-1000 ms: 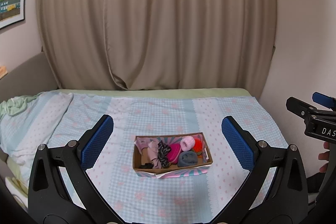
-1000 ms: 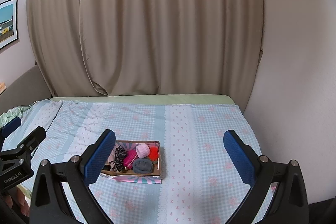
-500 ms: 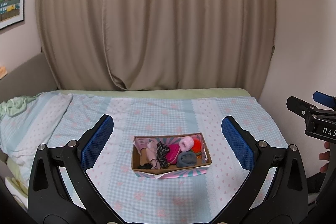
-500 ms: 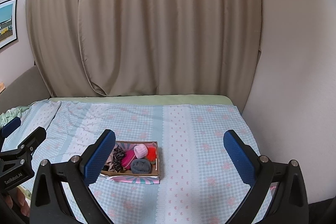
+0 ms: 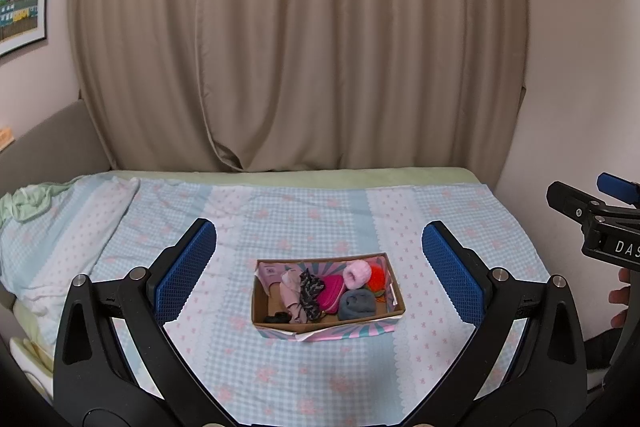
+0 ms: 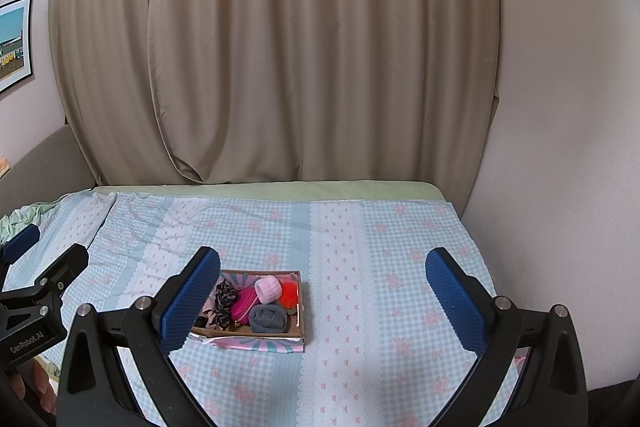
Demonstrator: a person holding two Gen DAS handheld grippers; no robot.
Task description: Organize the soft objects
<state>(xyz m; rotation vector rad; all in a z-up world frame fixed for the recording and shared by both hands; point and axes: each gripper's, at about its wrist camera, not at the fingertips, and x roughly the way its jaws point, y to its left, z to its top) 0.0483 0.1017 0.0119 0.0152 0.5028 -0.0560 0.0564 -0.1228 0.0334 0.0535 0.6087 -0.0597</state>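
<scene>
A shallow cardboard box [image 5: 264, 307] sits on the bed in the left wrist view and shows in the right wrist view [image 6: 302, 307]. It holds several soft things: a pale pink roll [image 5: 357, 274], an orange-red pom [image 5: 377, 277], a magenta pouch [image 5: 332, 291], a grey sock roll [image 5: 357, 303], a dark patterned scrunchie [image 5: 309, 287] and pink cloth [image 5: 291, 293]. My left gripper [image 5: 319, 267] is open and empty, above and short of the box. My right gripper [image 6: 322, 297] is open and empty, to the right of the box.
The bed [image 5: 320, 211] has a light blue checked sheet with pink flowers. A pillow [image 5: 52, 227] and green cloth [image 5: 28, 203] lie at the left. Beige curtains [image 5: 320, 47] hang behind; a wall [image 6: 560, 147] stands close on the right.
Both grippers have drifted slightly; the box sits a little lower and closer in both views. Both stay open and empty.
</scene>
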